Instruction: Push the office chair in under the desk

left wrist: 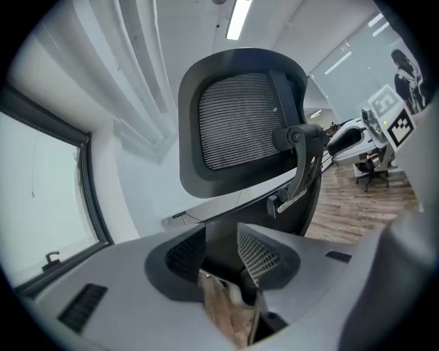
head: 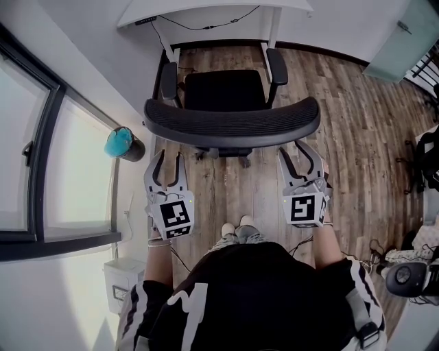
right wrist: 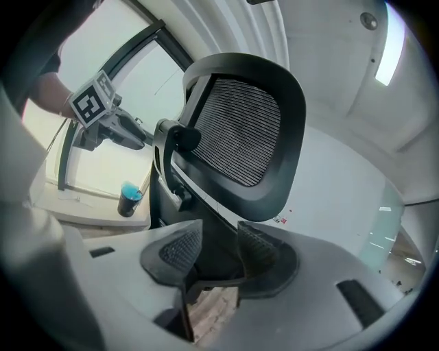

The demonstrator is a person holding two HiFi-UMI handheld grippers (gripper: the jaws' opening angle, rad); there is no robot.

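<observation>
A single black office chair (head: 232, 120) with a mesh backrest and two armrests faces one white desk (head: 206, 8). The desk lies beyond the chair's front, and from above the seat and both armrests show short of the desk's near edge, between its two white legs. Two tongs are in play, both behind the chair's backrest on the person's side. The left tongs (head: 169, 156) sit behind the backrest's left end and the right tongs (head: 296, 152) behind its right end. Each points at the chair, just below the curved top rim in the head view, close to it but apart. In the left gripper view the left tongs (left wrist: 223, 257) stand narrowly parted with nothing between the pads, the chair (left wrist: 240, 123) rising just ahead and above them. In the right gripper view the right tongs (right wrist: 219, 250) stand somewhat wider and hold nothing, the backrest (right wrist: 240, 130) likewise ahead and above. One dark cup with a teal top (head: 123, 144) stands to the chair's left, on the ledge under the window. One white bin (head: 123, 284) sits further back on that same left side.
</observation>
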